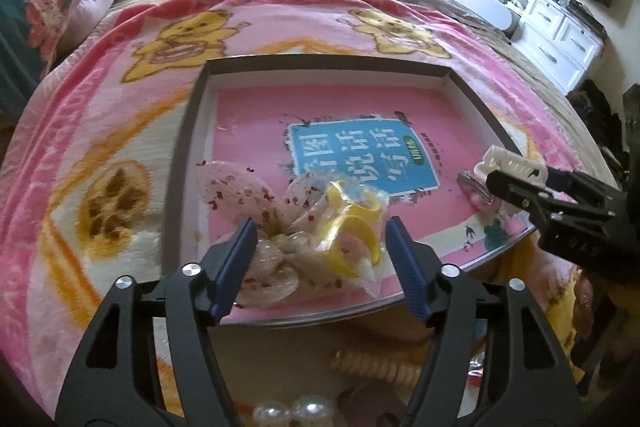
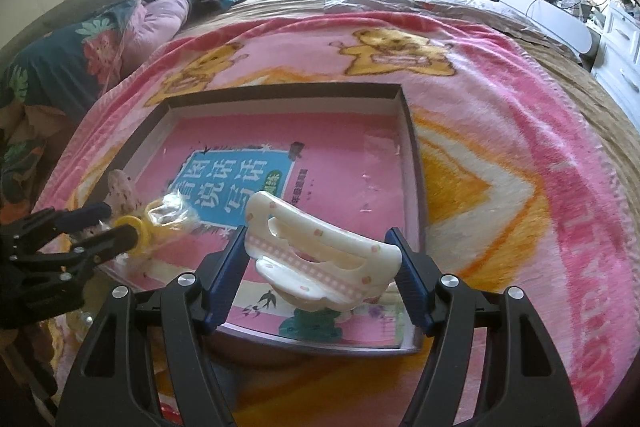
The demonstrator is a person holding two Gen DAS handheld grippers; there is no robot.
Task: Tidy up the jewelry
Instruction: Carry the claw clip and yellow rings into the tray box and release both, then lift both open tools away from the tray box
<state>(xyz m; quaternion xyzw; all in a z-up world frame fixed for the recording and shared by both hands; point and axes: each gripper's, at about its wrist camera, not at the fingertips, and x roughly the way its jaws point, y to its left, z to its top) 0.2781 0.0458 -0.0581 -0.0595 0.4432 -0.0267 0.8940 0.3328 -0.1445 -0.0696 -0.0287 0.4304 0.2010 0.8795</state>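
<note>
Your left gripper (image 1: 320, 259) has its blue jaws closed on a clear bag (image 1: 340, 223) with yellow rings inside, at the near left corner of the tray (image 1: 188, 131). A speckled pink bow (image 1: 240, 187) lies under it on the pink book (image 1: 360, 131). Your right gripper (image 2: 320, 267) has its jaws squeezed on a cream hair clip (image 2: 320, 247), held above the tray's near edge. The tray sits on a pink bear blanket (image 2: 520, 147).
</note>
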